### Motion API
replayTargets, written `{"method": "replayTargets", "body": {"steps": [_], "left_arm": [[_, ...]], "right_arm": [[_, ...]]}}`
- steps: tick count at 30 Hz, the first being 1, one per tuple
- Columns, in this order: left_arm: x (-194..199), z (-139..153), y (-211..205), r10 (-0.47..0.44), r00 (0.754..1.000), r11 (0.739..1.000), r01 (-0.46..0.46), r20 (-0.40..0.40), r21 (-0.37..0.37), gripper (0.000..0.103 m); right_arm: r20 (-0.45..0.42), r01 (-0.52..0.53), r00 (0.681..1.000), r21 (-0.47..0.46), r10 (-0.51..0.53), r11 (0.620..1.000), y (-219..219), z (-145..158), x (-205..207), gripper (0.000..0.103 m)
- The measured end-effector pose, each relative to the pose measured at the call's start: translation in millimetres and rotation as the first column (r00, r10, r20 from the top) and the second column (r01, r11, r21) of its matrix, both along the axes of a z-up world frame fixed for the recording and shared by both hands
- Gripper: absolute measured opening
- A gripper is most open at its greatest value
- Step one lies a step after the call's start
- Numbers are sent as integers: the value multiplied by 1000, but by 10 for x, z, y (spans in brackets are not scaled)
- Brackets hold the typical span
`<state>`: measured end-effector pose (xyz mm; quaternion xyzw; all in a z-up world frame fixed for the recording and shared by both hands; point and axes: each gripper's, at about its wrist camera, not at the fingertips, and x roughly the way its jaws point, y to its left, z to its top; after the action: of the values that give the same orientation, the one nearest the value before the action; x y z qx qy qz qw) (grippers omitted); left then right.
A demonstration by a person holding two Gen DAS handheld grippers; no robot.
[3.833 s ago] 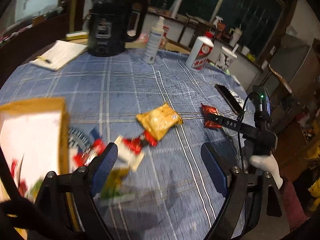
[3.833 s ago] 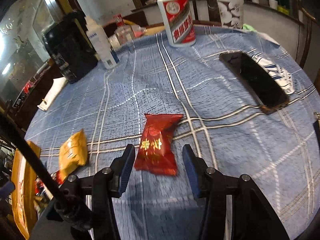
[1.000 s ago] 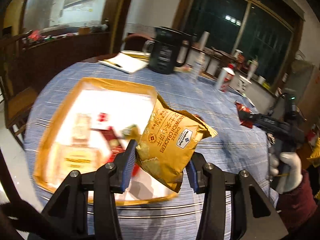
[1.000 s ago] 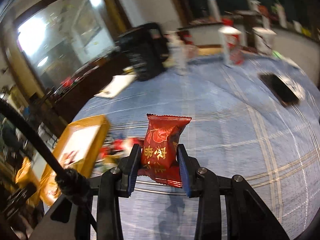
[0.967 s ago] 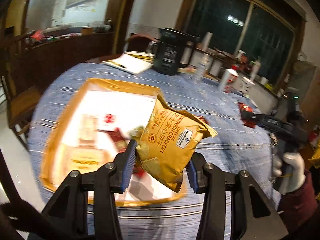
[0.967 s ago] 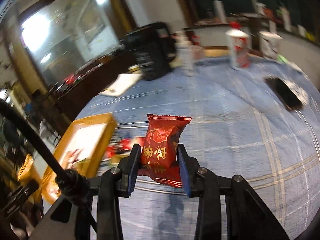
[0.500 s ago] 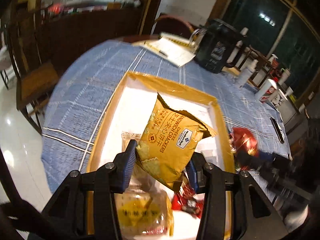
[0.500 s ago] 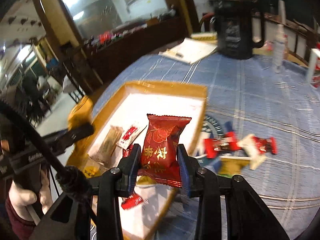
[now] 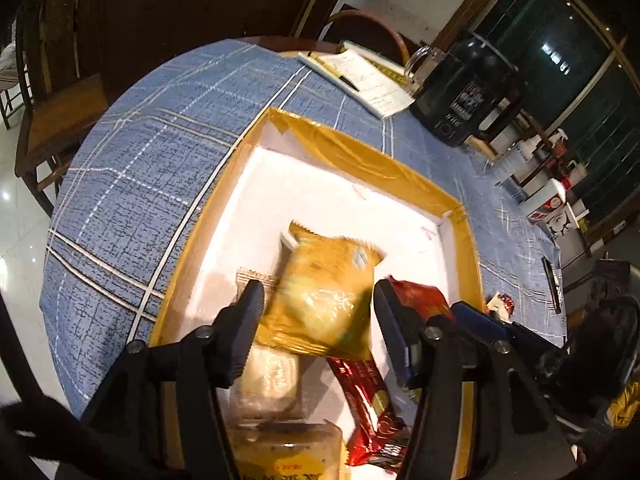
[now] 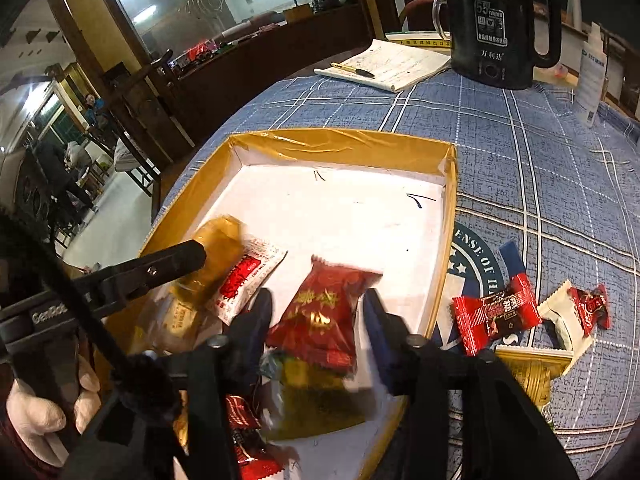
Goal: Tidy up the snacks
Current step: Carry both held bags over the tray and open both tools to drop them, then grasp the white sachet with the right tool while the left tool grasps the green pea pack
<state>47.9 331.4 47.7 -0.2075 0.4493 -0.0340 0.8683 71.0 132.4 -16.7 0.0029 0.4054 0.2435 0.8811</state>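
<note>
Indoors, blue plaid tablecloth, gold-rimmed tray, dark kettle, notepad

Both grippers pointed steeply downward, side by side. The left gripper had its jaws opening, pads parted. The right gripper was opening too.

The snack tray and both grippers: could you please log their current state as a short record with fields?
tray: gold-rimmed tray, white floor, on the blue checked tablecloth
left gripper: jaws opening, yellow cracker packet blurred between them, over the tray
right gripper: jaws opening, red snack packet blurred between them, over the tray
already in tray: several packets near the close end
still outside: red wrapped snack, red-and-white wrapped snack, gold packet
</note>
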Motion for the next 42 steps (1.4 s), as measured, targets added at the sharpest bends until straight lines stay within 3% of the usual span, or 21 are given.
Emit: {"method": "replayTargets", "body": {"steps": [4,7,9,11,15,21,22,24,25,26,28,34,37,41,42], "left_arm": [[-276,200,-55,-8,998,1000,9,67,-19,59],[-645,390,-98,-2,991,1000,5,132,-21,67],[-971,498,-147,12,983,999,-6,186,-37,80],[-1236,559,-233,17,971,998,-2,239,-62,82],[-1604,576,-535,10,941,997,15,339,-70,83],[-1574,490,-802,21,933,999,-5,361,-45,83],[-1583,475,-831,20,933,999,-6,360,-40,83],[-1585,448,-889,12,935,1000,-7,353,-15,83],[-1592,442,-915,9,936,1000,-6,352,-7,83],[-1609,434,-934,6,936,1000,-5,351,-4,83],[-1627,426,-966,-3,936,1000,7,353,-8,83],[-1710,425,-1093,-35,935,999,44,354,-17,83],[-1732,429,-1197,-64,935,997,75,350,-18,83],[-1730,430,-1408,-117,934,992,125,339,-2,83],[-1724,420,-1495,-144,932,989,150,333,7,83]], "right_arm": [[18,8,1000,88,-10,996,-229,190,-47,49],[55,46,997,128,-53,991,-605,380,-88,52],[100,110,988,88,-119,990,-872,434,-62,52],[119,178,976,24,-180,984,-1095,388,27,52],[45,224,974,-4,-223,975,-1234,148,247,52],[52,223,974,-111,-218,969,-956,-68,349,52],[57,217,976,-144,-211,966,-924,-111,348,51],[86,205,978,-215,-191,955,-869,-139,260,34],[92,204,978,-245,-186,948,-870,-138,206,20],[86,193,981,-258,-176,947,-916,-130,134,16],[65,181,983,-263,-169,948,-1016,-136,-4,16],[-6,173,984,-213,-178,962,-1541,-218,-502,16],[-6,186,983,-34,-186,982,-1950,-67,-704,17],[79,258,962,54,-261,965,-2385,125,-878,38],[69,262,962,55,-265,964,-2420,104,-859,39]]}}
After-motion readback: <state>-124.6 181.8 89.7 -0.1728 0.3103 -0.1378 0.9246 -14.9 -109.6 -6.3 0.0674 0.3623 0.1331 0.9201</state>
